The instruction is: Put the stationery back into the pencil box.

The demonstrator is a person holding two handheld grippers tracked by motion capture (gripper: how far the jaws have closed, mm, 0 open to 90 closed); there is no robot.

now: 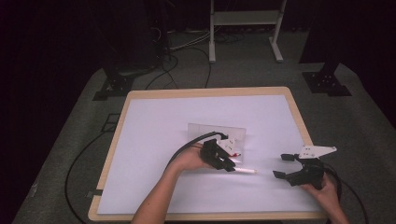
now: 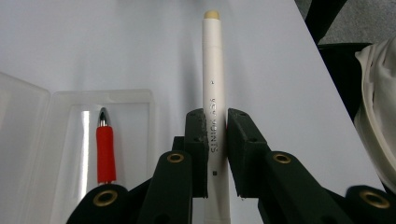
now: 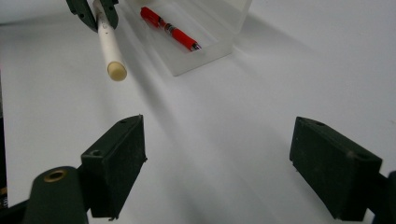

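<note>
A white pen (image 2: pixel 213 84) with a cream tip sits clamped between the jaws of my left gripper (image 2: pixel 215 120), pointing away along them. From above, that white pen (image 1: pixel 244 171) sticks out rightward from the left gripper (image 1: pixel 227 164) near the table's middle. A red pen (image 2: pixel 105 149) lies in a clear plastic case (image 2: pixel 65 140) just left of the jaws; the red pen (image 3: pixel 170 29) and the case (image 3: pixel 219 44) also appear in the right gripper view. My right gripper (image 1: pixel 281 165) hovers open to the right, jaws facing the white pen (image 3: pixel 111 51), nothing between them (image 3: pixel 219 168).
The white table surface (image 1: pixel 159 126) has a wooden rim (image 1: pixel 205 92). The clear case (image 1: pixel 219 133) stands open behind the left hand. Cables (image 1: pixel 79 158) trail off the left side over the grey floor. A white frame (image 1: pixel 243 28) and dark stands rise beyond the table.
</note>
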